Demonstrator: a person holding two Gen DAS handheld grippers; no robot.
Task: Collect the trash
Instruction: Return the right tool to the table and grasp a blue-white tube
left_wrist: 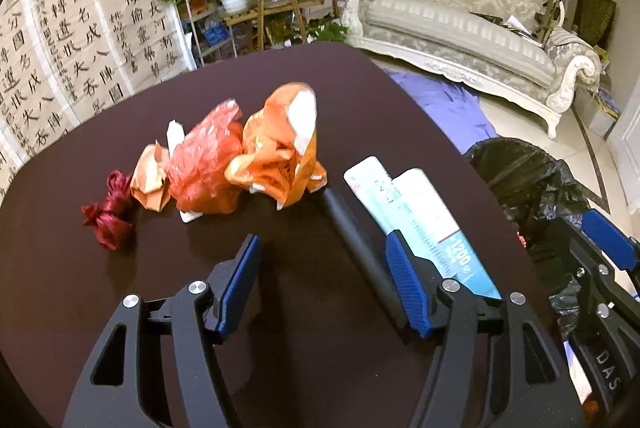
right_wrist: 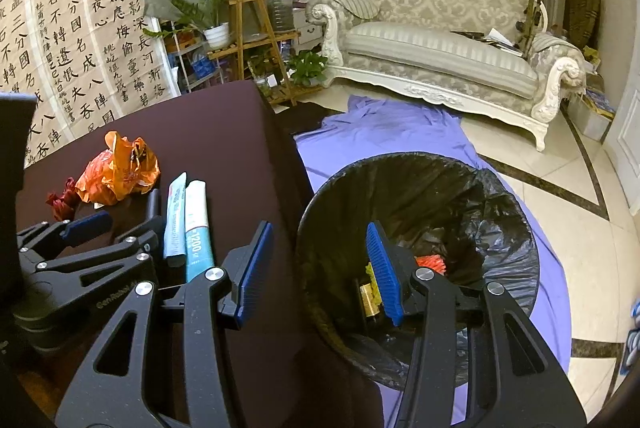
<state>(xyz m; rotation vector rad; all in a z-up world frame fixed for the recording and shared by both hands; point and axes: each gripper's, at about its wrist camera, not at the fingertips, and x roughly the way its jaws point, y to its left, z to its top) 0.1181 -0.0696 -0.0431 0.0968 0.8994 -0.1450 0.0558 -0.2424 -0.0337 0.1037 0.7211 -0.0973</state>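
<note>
On the dark brown table [left_wrist: 280,308] lie a crumpled orange bag [left_wrist: 280,156], a red plastic bag [left_wrist: 208,168], a dark red ribbon wad [left_wrist: 108,216], a black tube [left_wrist: 356,240] and a white-and-teal toothpaste box [left_wrist: 420,224]. My left gripper [left_wrist: 324,280] is open, low over the table, with the black tube just inside its right finger. My right gripper [right_wrist: 320,268] is open and empty, straddling the table edge and the rim of the black-lined trash bin [right_wrist: 420,228]. The bin holds some orange and yellow scraps [right_wrist: 430,262].
A purple cloth [right_wrist: 380,132] lies on the tiled floor under the bin. A white ornate sofa [right_wrist: 440,40] stands at the back right, a wooden plant stand [right_wrist: 256,40] and calligraphy sheets [right_wrist: 80,28] at the back left.
</note>
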